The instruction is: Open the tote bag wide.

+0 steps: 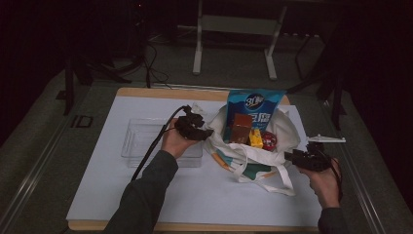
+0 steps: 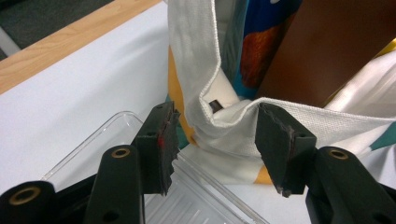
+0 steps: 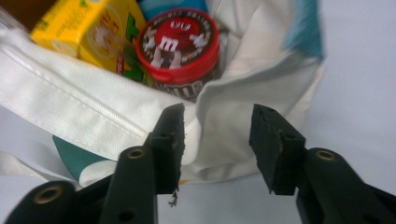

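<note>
A white tote bag (image 1: 288, 130) lies open on the white mat (image 1: 195, 190). In it are a blue snack bag (image 1: 255, 105), a brown box (image 1: 240, 127), a yellow carton (image 1: 255, 138) and a red M&M's tub (image 1: 269, 140). My left gripper (image 1: 207, 132) is at the bag's left rim. In the left gripper view it (image 2: 217, 135) is open, with a fold of the rim (image 2: 233, 116) lying between the jaws, the brown box (image 2: 327, 51) behind. My right gripper (image 1: 288, 156) is at the bag's right side, open (image 3: 217, 135), the white rim (image 3: 224, 107) just beyond its tips, below the tub (image 3: 180, 44) and carton (image 3: 88, 28).
A clear plastic tray (image 1: 141, 139) sits left of the bag, under my left hand; its corner (image 2: 196, 200) shows below the left jaws. The mat covers a wooden table (image 1: 146, 91). A white metal stand (image 1: 234, 29) is on the floor beyond.
</note>
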